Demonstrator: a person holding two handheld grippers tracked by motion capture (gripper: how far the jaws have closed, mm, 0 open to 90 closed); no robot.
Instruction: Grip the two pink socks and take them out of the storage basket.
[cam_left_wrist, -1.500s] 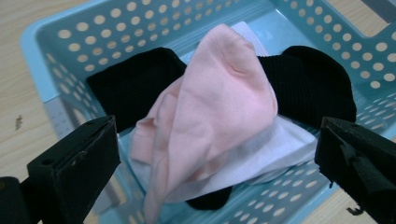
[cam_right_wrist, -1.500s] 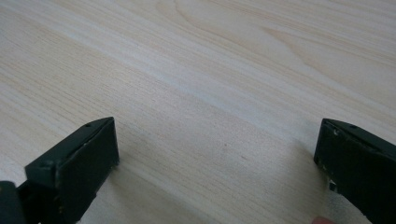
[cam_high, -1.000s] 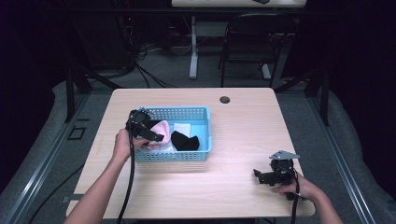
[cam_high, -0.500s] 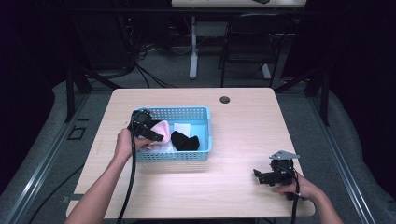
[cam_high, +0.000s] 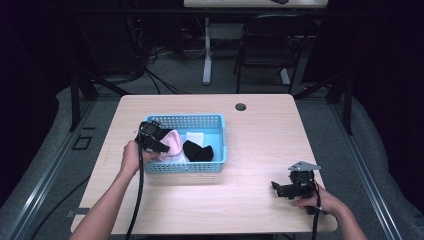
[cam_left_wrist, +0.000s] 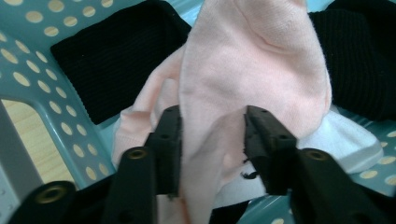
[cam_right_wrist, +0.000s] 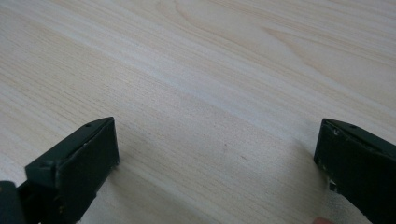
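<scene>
A blue plastic basket (cam_high: 185, 119) stands left of the table's middle. A pink sock (cam_high: 174, 143), a black sock (cam_high: 198, 150) and a white cloth (cam_high: 196, 136) lie in it. My left gripper (cam_high: 159, 145) reaches over the basket's left wall. In the left gripper view, the pink sock (cam_left_wrist: 252, 70) is bunched between the two jaws of my left gripper (cam_left_wrist: 212, 144) and touches both. Black fabric (cam_left_wrist: 107, 60) and the white cloth (cam_left_wrist: 345, 140) lie under it. My right gripper (cam_high: 281, 189) rests low at the table's front right, open over bare wood (cam_right_wrist: 217, 163).
The light wooden table (cam_high: 260, 135) has a round cable hole (cam_high: 241, 107) near its far edge. Beyond the table stand a black chair (cam_high: 265, 45) and a desk leg, with cables on the grey floor. The basket's perforated wall (cam_left_wrist: 28, 56) is close to the left jaw.
The left gripper has shifted slightly inside the basket at the pink sock. The right gripper has stayed where it was.
</scene>
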